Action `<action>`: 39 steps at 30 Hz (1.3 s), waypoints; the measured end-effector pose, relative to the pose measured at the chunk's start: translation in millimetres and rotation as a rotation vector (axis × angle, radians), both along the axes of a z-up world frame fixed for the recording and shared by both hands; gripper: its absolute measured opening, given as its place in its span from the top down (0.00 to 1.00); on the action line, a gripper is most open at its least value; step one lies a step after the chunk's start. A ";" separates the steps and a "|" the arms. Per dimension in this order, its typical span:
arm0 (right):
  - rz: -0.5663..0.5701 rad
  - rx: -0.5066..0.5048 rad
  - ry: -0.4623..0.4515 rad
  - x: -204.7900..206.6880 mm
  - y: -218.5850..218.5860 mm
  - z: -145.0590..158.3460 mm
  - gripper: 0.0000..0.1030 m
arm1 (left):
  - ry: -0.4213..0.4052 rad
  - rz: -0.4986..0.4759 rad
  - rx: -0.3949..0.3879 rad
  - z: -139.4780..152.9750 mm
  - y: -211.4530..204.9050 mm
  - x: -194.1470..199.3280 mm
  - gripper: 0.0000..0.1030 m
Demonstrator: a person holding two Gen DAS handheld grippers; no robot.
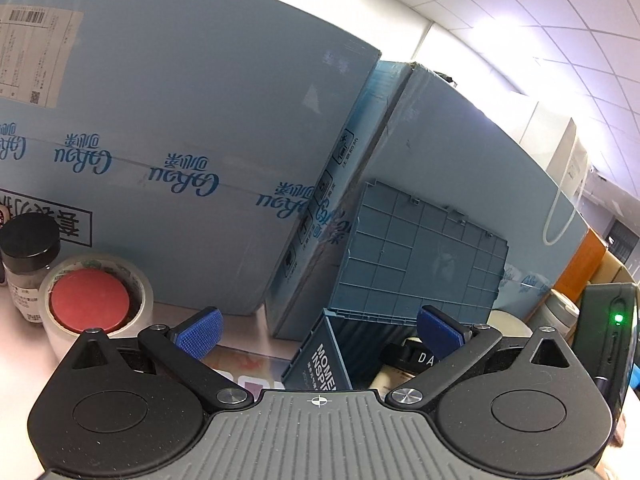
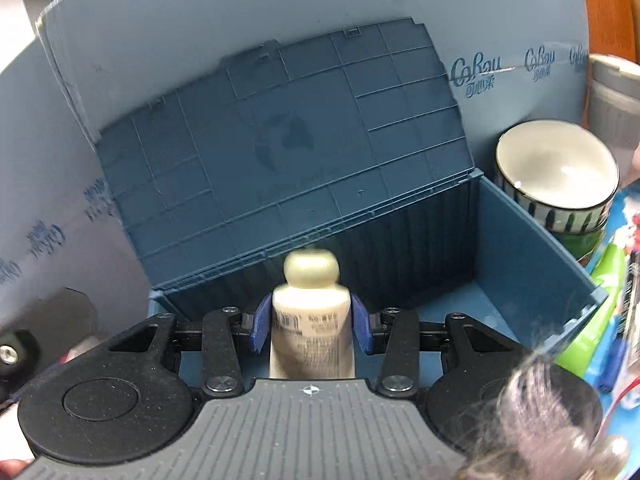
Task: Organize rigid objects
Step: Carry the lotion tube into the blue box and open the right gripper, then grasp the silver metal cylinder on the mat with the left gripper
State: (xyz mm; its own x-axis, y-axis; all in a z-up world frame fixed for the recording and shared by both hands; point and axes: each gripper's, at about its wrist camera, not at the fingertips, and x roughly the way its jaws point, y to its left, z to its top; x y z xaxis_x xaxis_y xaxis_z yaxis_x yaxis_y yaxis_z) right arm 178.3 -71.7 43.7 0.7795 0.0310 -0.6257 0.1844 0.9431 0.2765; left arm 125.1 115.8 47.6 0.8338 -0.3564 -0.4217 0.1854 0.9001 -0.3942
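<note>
A blue plastic storage box (image 2: 532, 248) stands with its ribbed lid (image 2: 288, 148) tipped open against light blue cartons. My right gripper (image 2: 310, 322) is shut on a cream bottle (image 2: 311, 320) with a round cap, held over the box's open front part. My left gripper (image 1: 318, 330) is open and empty, left of the same box (image 1: 320, 360), whose lid (image 1: 420, 252) leans back. Inside the box in the left wrist view lie a cream item (image 1: 390, 378) and a black piece with white letters (image 1: 416, 354).
Large light blue cartons (image 1: 180, 120) form a wall behind. A tape roll (image 1: 96, 300) with a red disc inside and a black-capped jar (image 1: 28, 256) stand at left. A white-and-green striped bowl (image 2: 556, 176) stands right of the box. A black device with a green light (image 1: 612, 328) is at right.
</note>
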 end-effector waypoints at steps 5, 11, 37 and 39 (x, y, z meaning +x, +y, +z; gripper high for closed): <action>-0.010 -0.048 0.018 0.4 -5.0 5.4 0.57 | -0.004 -0.011 -0.001 0.9 -0.1 0.3 0.00; -0.004 -0.057 -0.076 -39.0 -11.8 28.7 0.21 | -0.035 -0.032 -0.005 6.8 -3.7 -5.6 0.00; -0.061 0.041 -0.415 -175.4 -131.0 51.1 0.00 | -0.258 -0.252 0.098 31.8 -88.4 -62.6 0.00; -0.102 0.035 -0.396 -183.2 -147.0 45.6 0.00 | -0.285 -0.271 0.123 29.9 -100.6 -69.7 0.00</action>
State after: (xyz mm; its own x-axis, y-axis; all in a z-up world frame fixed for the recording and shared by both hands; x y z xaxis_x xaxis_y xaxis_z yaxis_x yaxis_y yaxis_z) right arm -4.9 -218.8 89.3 0.9601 -0.0425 -0.2765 0.1489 0.9144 0.3765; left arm 55.4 15.2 77.5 0.8062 -0.5405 -0.2406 0.5084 0.8409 -0.1856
